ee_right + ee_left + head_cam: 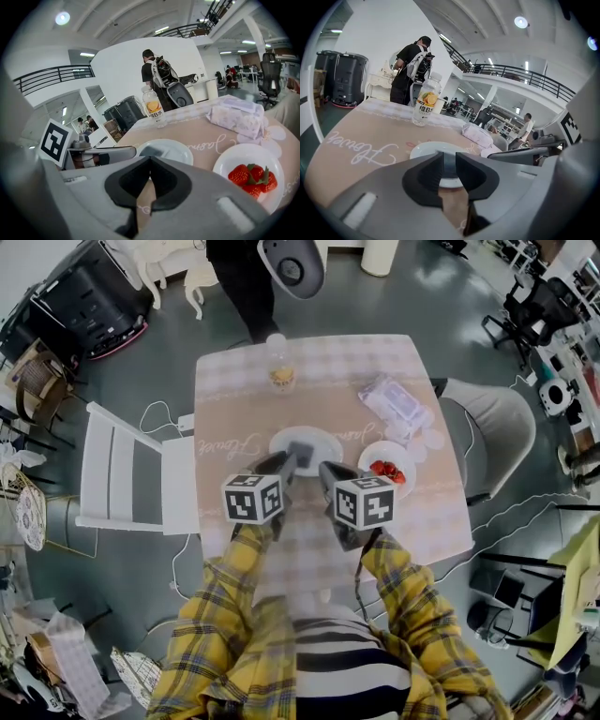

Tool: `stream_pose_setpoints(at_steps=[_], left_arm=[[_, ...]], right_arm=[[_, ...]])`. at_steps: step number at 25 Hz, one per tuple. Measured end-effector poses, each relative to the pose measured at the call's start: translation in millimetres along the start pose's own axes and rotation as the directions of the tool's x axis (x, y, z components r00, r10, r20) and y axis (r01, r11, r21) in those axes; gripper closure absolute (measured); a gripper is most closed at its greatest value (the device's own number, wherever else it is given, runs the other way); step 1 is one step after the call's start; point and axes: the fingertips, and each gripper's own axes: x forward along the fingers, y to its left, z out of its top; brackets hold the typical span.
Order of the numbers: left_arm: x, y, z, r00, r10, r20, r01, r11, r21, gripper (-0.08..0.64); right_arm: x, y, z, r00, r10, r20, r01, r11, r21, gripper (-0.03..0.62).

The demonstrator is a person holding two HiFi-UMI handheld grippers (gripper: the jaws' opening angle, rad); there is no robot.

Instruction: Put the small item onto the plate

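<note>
Gripping the small grey item in the left hand-held gripper, right above the white plate on the bench. Keeping the right hand-held gripper shut and empty alongside. Only lowering and release left, seemingly.

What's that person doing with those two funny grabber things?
A person in a yellow checked shirt holds a gripper in each hand over the table. The left gripper has a small grey item between its jaws, right at the white plate; whether the pads press on it is unclear. The right gripper hangs beside it, shut and empty. A dish of strawberries sits nearby.
</note>
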Motion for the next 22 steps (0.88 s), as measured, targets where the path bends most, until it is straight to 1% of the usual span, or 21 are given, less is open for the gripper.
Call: stream_pose_setpoints(at_steps=[4, 10, 15, 18, 22], left_arm=[[-13.5, -13.2, -11.9, 1.0, -0.027, 0.003, 0.027, 0.999, -0.024, 0.496], [-34.7, -37.2, -26.0, 0.999, -0.042, 0.026, 0.043, 0.999, -0.008, 0.533], [-50.9, -54.9, -36.5, 0.997, -0.061, 0.044, 0.061, 0.998, 0.0, 0.535], [-60.8, -64.8, -43.4, 0.994, -0.085, 0.066, 0.086, 0.996, -0.012, 0.542], [-72.8, -74.8, -56.4, 0.993, -0.101, 0.064, 0.101, 0.995, -0.005, 0.541]], right_arm=[[-8.5, 6.6, -5.7, 1.0, 0.003, 0.004, -0.002, 1.0, -0.012, 0.591], [-26.9, 13.3, -15.1, 1.0, 0.001, 0.019, 0.0, 1.0, -0.023, 0.591], [-41.1, 20.7, -27.1, 1.0, 0.006, 0.023, -0.005, 1.0, -0.027, 0.591], [-50.4, 23.5, -34.9, 1.0, 0.004, 0.026, -0.003, 0.999, -0.032, 0.591], [-63.6, 25.1, -44.9, 0.999, -0.003, 0.032, 0.005, 0.999, -0.034, 0.591]])
